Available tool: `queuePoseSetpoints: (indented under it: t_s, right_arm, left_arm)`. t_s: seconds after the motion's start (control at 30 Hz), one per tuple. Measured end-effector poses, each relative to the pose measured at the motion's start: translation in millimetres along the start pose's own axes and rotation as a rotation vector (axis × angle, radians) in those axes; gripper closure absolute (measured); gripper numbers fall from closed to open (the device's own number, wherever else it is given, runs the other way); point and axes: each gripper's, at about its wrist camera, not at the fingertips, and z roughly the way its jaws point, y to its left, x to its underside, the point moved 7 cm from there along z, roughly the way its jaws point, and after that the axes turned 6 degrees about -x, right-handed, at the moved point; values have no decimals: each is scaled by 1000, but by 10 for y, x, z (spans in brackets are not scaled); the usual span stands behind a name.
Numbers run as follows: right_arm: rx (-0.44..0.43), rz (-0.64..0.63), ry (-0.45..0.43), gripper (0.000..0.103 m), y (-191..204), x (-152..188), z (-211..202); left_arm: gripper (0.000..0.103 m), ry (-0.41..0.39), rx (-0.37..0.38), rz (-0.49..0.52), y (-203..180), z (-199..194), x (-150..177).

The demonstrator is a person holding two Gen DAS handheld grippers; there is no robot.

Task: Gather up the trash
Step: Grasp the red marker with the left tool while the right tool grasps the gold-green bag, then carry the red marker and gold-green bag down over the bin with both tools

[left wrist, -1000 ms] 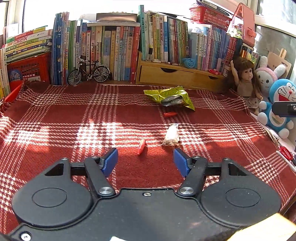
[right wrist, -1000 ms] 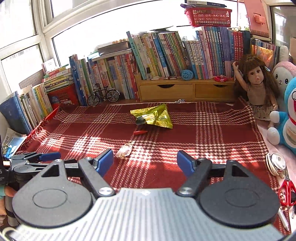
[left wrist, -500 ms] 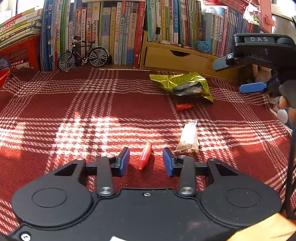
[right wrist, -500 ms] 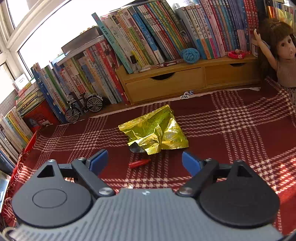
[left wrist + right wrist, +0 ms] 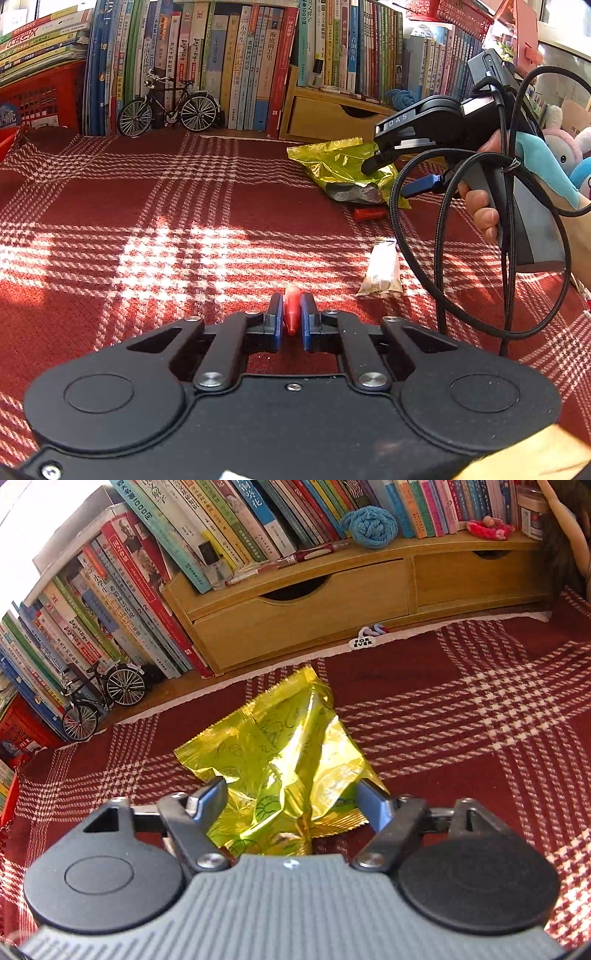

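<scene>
My left gripper [image 5: 291, 314] is shut on a small red wrapper piece [image 5: 291, 301], low over the red plaid cloth [image 5: 147, 229]. A white sachet [image 5: 382, 273] lies just to its right, and a second red piece [image 5: 369, 213] lies further back. Behind that sits a crumpled yellow-green foil bag [image 5: 332, 162], with my right gripper [image 5: 391, 173], held by a hand [image 5: 480, 210], down at its right end. In the right wrist view the right gripper [image 5: 291, 797] is open. Its fingertips [image 5: 214, 790] straddle the near part of the foil bag [image 5: 288, 753].
Rows of books [image 5: 229, 55] and a wooden drawer unit [image 5: 303, 602] line the back edge. A model bicycle [image 5: 168, 107] stands at the back left beside a red basket [image 5: 40, 96]. Plush toys [image 5: 565, 155] sit at the right. A black cable [image 5: 439, 240] loops from the right gripper.
My left gripper moved forward and closed on the red piece. The right gripper moved forward and down until its open fingers reached either side of the foil bag.
</scene>
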Motion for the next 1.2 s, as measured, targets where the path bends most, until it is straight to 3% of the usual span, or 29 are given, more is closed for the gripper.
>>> queuePoseSetpoints:
  t_s: [0.07, 0.17, 0.47, 0.7, 0.97, 1.2]
  right_arm:
    - [-25, -3, 0, 56, 9, 11, -46]
    - [-49, -8, -15, 72, 39, -5, -175]
    - [-130, -15, -79, 76, 73, 53, -816]
    - [-178, -49, -110, 76, 31, 283, -1516]
    - [-264, -127, -120, 76, -14, 866, -2425]
    - [-352, -215, -62, 76, -97, 1551, -2999]
  left_arm:
    - [93, -6, 3, 0, 3, -33, -6]
    - [93, -10, -2, 0, 1, -72, -16]
    - [93, -15, -13, -28, -12, -340, -37]
    - [93, -47, -24, -24, -97, -827, -56]
    - [93, -67, -38, -23, -271, -1584, 110]
    - [93, -49, -64, -37, -456, -2181, 581]
